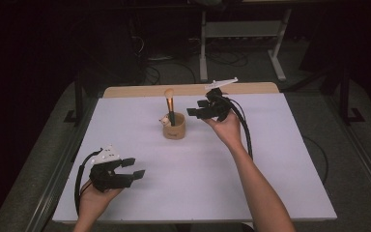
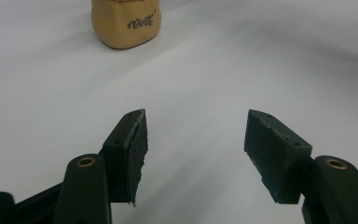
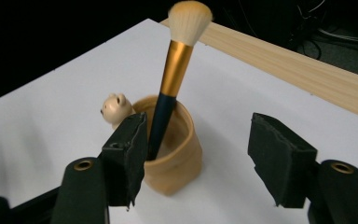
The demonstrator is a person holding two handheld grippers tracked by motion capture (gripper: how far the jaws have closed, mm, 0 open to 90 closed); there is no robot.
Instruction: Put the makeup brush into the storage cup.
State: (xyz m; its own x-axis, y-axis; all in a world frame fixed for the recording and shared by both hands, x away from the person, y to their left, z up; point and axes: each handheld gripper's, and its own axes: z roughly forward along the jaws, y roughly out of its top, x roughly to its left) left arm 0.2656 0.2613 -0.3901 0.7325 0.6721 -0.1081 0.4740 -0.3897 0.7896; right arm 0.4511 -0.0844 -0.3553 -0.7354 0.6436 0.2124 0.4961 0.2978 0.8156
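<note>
Makeup brush (image 3: 170, 88) standing in tan cup (image 3: 175, 154); right gripper (image 1: 204, 112) wide, empty, at three o'clock. Left gripper (image 1: 134, 167) wide, idle. Next: probably withdrawing clear.

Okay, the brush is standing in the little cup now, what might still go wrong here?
The makeup brush leans on the rim of the small tan cup, bristles up, so it looks top-heavy; a nudge might tip both over. The right tongs are open and empty but close beside the cup, so pulling away carelessly could clip it. The little figure on the rim might get knocked too.
</note>
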